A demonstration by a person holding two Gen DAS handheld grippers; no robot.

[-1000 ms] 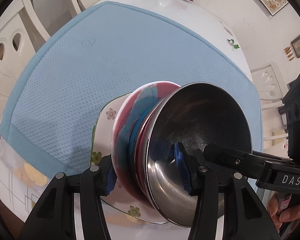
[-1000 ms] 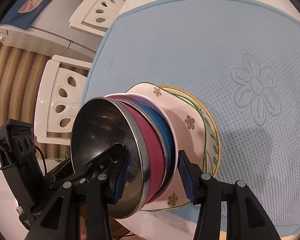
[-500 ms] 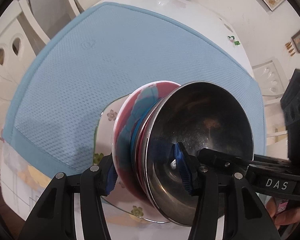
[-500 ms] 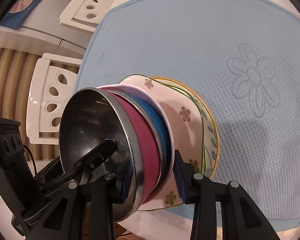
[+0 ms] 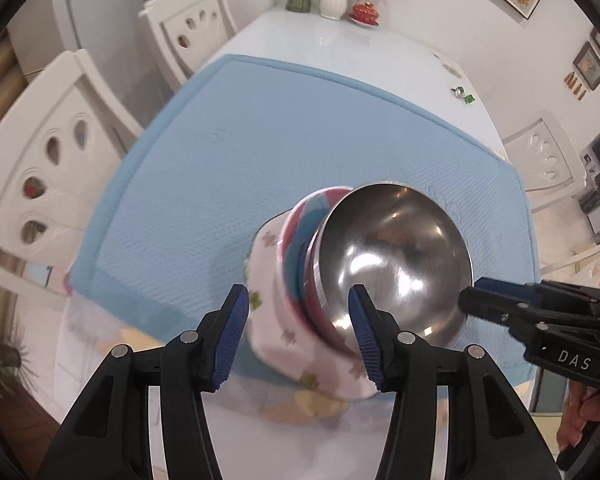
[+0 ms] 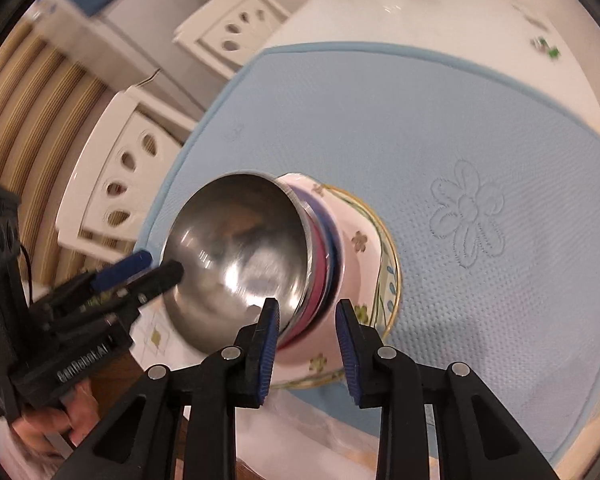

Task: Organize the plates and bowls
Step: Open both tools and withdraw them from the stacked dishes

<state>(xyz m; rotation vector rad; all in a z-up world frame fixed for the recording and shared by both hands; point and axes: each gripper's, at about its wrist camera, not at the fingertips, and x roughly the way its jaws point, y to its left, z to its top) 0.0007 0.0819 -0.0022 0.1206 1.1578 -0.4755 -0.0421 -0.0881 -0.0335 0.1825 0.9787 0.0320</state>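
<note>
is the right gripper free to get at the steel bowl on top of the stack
Probably yes. The steel bowl sits uppermost on the stacked dishes with nothing covering it, and the right gripper hangs just short of its rim with narrow jaws holding nothing. The left gripper flanks the opposite side.

Lots of open mat, with one pile of dishes near the front edge

The blue mat [image 5: 260, 152] is bare across its middle and far side, so a hand could pass there freely. The pile of bowls and plates [image 6: 300, 280] stands near the mat's front edge and blocks that spot. Both grippers [image 5: 298, 334] [image 6: 306, 346] hang just in front of the pile, so it is crowded there. White chairs [image 5: 48, 168] stand close along one side of the table [image 5: 360, 52]. A vase [image 5: 333, 0] and a small red dish [image 5: 365, 12] sit at the far end, well apart from the pile.
</note>
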